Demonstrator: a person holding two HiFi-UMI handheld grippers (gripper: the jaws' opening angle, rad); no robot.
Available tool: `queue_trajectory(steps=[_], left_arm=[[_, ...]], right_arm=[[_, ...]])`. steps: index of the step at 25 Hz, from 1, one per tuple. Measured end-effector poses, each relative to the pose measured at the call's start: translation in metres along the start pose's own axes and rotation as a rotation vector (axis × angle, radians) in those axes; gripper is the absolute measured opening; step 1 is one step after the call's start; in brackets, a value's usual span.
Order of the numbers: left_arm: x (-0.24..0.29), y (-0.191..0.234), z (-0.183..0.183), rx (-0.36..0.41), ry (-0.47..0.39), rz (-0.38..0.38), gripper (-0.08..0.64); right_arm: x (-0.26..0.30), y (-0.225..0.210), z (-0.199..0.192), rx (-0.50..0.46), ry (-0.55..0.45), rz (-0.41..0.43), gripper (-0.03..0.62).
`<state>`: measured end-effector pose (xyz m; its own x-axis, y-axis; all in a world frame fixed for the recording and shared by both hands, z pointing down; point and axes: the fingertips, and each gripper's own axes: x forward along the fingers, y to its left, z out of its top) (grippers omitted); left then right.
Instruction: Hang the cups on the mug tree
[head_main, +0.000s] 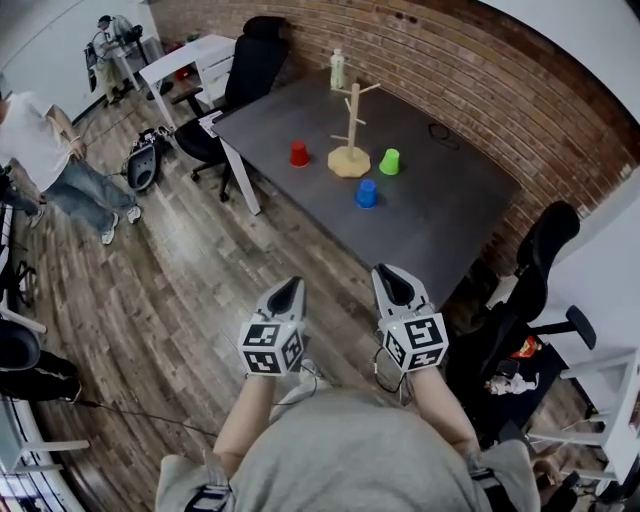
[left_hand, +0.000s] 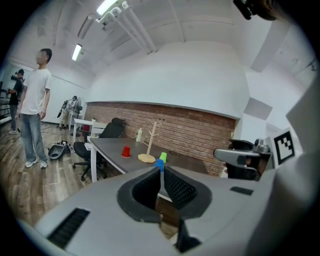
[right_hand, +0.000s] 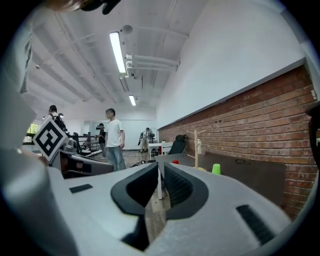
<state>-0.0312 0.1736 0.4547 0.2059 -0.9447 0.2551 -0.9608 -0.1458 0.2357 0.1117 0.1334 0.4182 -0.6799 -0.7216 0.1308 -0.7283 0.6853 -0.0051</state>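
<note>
A wooden mug tree (head_main: 351, 125) stands on the dark grey table (head_main: 450, 220) with no cup on its pegs. Around its base stand a red cup (head_main: 299, 153), a green cup (head_main: 389, 161) and a blue cup (head_main: 366, 193), all upside down. My left gripper (head_main: 292, 283) and right gripper (head_main: 385, 270) hover over the wooden floor, short of the table's near edge. In the left gripper view, my left gripper (left_hand: 161, 172) is shut and empty, with the blue cup (left_hand: 159, 163) far beyond its tips. My right gripper (right_hand: 161, 172) shows a narrow slit, empty; the green cup (right_hand: 216, 169) lies ahead right.
A white bottle (head_main: 338, 70) stands at the table's far end. One black office chair (head_main: 240, 80) sits at the table's left, another (head_main: 530, 280) at its right near a white desk. A person (head_main: 50, 160) stands at far left. A brick wall (head_main: 500, 90) backs the table.
</note>
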Motion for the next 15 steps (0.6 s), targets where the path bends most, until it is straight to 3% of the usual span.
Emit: queue_trajectory(steps=[15], left_arm=[[0.063, 0.079, 0.017, 0.044, 0.044, -0.122, 0.202]], right_arm=[[0.091, -0.003, -0.009, 0.021, 0.052, -0.09, 0.19]])
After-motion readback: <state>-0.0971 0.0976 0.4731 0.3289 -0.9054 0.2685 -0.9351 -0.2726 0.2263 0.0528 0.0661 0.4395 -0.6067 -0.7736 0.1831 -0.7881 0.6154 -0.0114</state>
